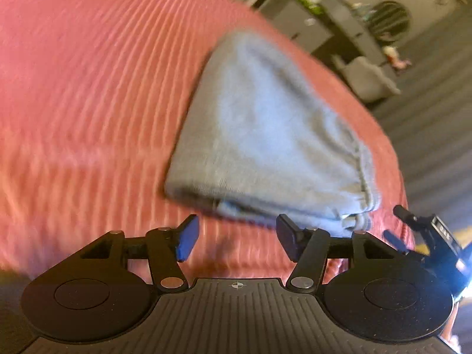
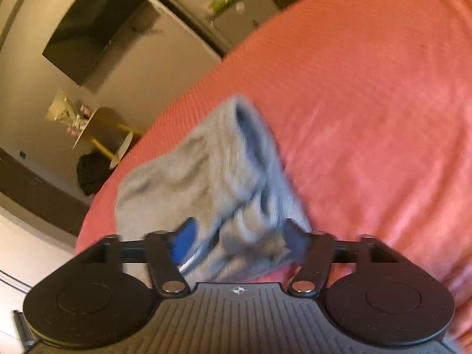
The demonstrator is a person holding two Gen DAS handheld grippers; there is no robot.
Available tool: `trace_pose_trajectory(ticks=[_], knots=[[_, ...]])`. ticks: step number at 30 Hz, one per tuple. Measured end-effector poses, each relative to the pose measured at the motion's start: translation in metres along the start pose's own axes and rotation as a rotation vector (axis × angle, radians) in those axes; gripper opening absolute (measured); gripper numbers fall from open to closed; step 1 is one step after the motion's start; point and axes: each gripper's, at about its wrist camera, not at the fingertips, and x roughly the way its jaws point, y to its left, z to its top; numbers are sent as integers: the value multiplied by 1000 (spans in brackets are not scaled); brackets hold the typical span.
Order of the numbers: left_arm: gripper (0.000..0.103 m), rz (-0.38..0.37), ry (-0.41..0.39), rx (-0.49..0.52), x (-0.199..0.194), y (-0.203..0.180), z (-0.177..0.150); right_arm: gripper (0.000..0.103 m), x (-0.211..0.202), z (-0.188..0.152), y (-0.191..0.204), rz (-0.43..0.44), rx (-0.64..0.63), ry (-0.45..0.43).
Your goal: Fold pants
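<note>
The grey pants (image 1: 265,132) lie folded into a compact bundle on a coral ribbed bedspread (image 1: 88,88), close to the bed's right edge. My left gripper (image 1: 236,240) stands open just in front of the bundle's near fold, with nothing between its fingers. In the right wrist view the pants (image 2: 206,171) look rumpled, and their near end sits between the fingers of my right gripper (image 2: 240,242). Its jaws stand wide, and the blue pad (image 2: 185,242) does not visibly press on the cloth. Both views are blurred.
The bedspread (image 2: 368,88) stretches far past the pants. Beyond the bed's edge are a dark shelf unit (image 1: 339,20) with small items, a wall screen (image 2: 88,29), a small round table (image 2: 100,129) and a dark bag (image 2: 91,174) on the floor.
</note>
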Motion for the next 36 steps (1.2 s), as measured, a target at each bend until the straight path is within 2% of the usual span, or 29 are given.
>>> trace_pose_trajectory(ticks=[2,4,5,6,8,10,12,14,15,16,17,18,20,21,22,24,26,27,29,31,33,34,35,36], knots=[[67,70,-83,104,-9,-11,11,74,-12,9,4,-25,-41,-89],[68,156,-145,223,-4,-26,28,73,-6,19,14,-1,-84,-115],[68,190,-159,265,3,-33,37,64,2,23,20,10,-95,-113],[68,229,-172,309,14,-42,48,61,14,26,25,18,-104,-98],[68,260,-188,371,33,-57,67,61,40,30,33,-4,-107,-69],[68,273,-190,412,54,-69,89,61,62,33,31,-35,-47,-21],[68,279,-190,442,72,-75,108,62,79,31,22,3,30,48],[68,317,-207,449,87,-77,126,60,81,25,18,18,29,39],[68,328,-222,443,94,-79,135,48,78,23,18,18,-12,21],[68,315,-232,436,98,-80,141,39,74,21,19,5,-51,2],[69,298,-229,432,103,-80,144,25,70,21,18,7,-82,-18],[68,285,-203,428,111,-81,148,21,66,22,17,31,-98,-35],[67,281,-148,414,124,-78,149,21,65,28,14,78,-114,-55],[67,293,-152,405,127,-76,147,25,67,32,13,92,-107,-43],[67,290,-159,409,128,-74,143,28,73,37,11,103,-89,-15],[68,287,-164,439,127,-73,135,46,95,48,3,169,-18,92],[68,288,-161,482,124,-75,129,46,107,55,-4,213,30,107],[68,294,-158,499,122,-76,130,39,112,60,-5,221,47,106],[68,293,-154,495,115,-74,129,10,112,68,4,195,54,99],[68,275,-133,462,112,-67,130,10,86,70,22,290,3,29],[68,271,-110,428,110,-58,130,10,67,64,16,486,70,-28],[68,274,-101,417,109,-53,128,10,63,58,5,536,125,-42],[70,274,-95,408,108,-49,127,9,62,53,-4,475,116,-41],[71,262,-83,400,107,-46,125,11,64,48,-6,328,46,-26]])
